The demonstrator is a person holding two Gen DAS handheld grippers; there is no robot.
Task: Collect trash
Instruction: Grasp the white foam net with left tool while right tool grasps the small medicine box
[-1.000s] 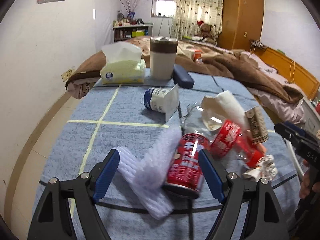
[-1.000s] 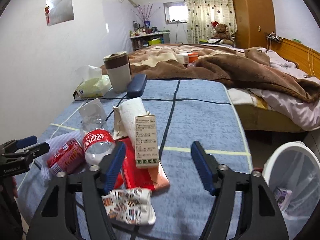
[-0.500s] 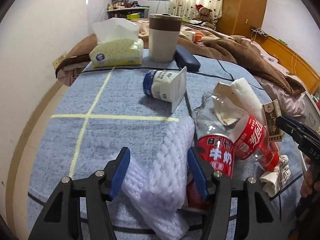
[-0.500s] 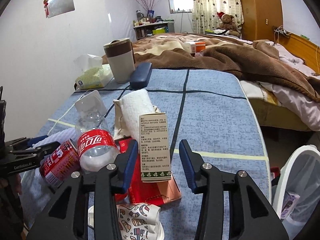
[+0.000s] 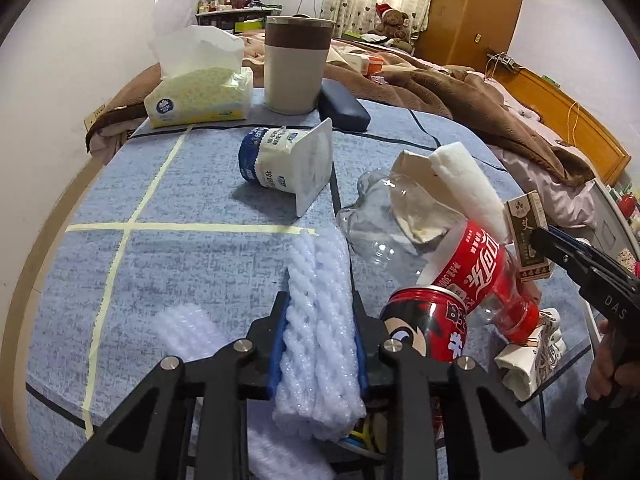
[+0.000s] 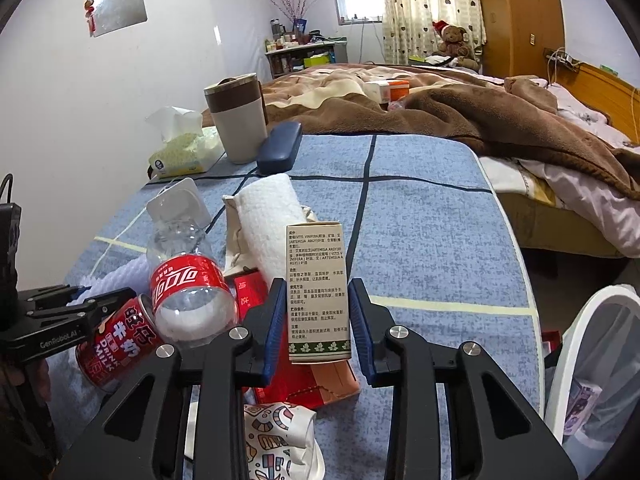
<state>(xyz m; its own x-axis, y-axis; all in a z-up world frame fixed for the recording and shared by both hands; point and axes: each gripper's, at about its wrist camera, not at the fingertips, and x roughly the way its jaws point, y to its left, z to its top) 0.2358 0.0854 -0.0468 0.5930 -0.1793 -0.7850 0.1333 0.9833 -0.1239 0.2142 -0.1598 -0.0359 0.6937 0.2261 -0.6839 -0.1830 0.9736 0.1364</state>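
Foam netting [image 5: 320, 344] sits squeezed between the pads of the left gripper [image 5: 319, 340], which has just closed on it; rightward, the right gripper [image 6: 319, 322], also closing, brackets the upright paper box [image 6: 318, 292] on the blue cloth [image 6: 432, 240].

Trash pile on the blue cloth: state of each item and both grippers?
left gripper: shut on foam net
right gripper: closing, fingers at small carton
cola bottle: lying, empty
red can: lying
yogurt cup: tipped over
bin: open
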